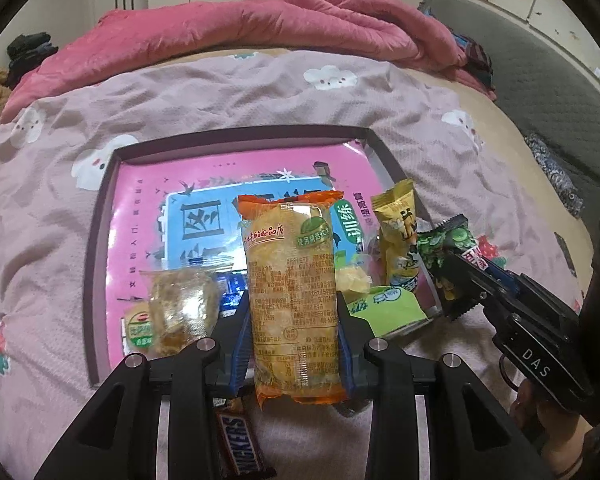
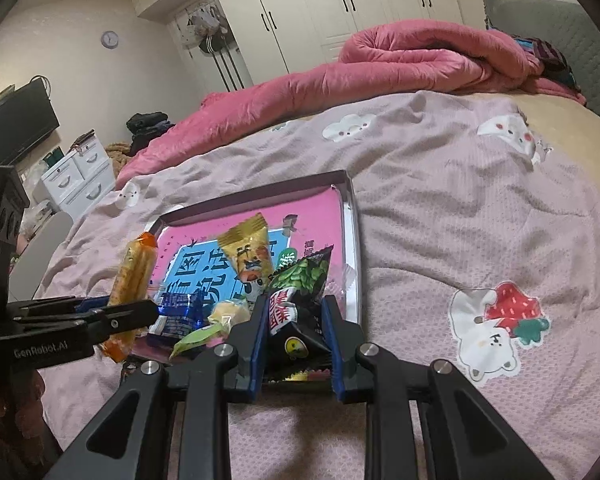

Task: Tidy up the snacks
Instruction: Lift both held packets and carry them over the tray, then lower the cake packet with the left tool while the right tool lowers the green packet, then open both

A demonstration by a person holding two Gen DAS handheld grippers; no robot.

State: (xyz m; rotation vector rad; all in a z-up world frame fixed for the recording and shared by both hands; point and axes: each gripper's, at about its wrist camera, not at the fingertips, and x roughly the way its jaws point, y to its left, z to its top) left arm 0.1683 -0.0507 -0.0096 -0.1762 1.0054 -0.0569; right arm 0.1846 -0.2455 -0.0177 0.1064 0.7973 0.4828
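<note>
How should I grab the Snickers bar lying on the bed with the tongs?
Grip the Snickers bar across its narrow width, near the middle, coming from above. It lies flat on the blanket and is long and slim, so its long sides probably suit the pads best. It is partly hidden under the left tongs.

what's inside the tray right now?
In the tray: a pink-and-blue printed sheet lining the floor, a yellow packet, a clear-wrapped snack, a green sachet, and a blue wrapper. The held orange packet hides part of the floor.

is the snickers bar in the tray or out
Out: the Snickers bar lies on the bedspread, outside the tray's near edge.
</note>
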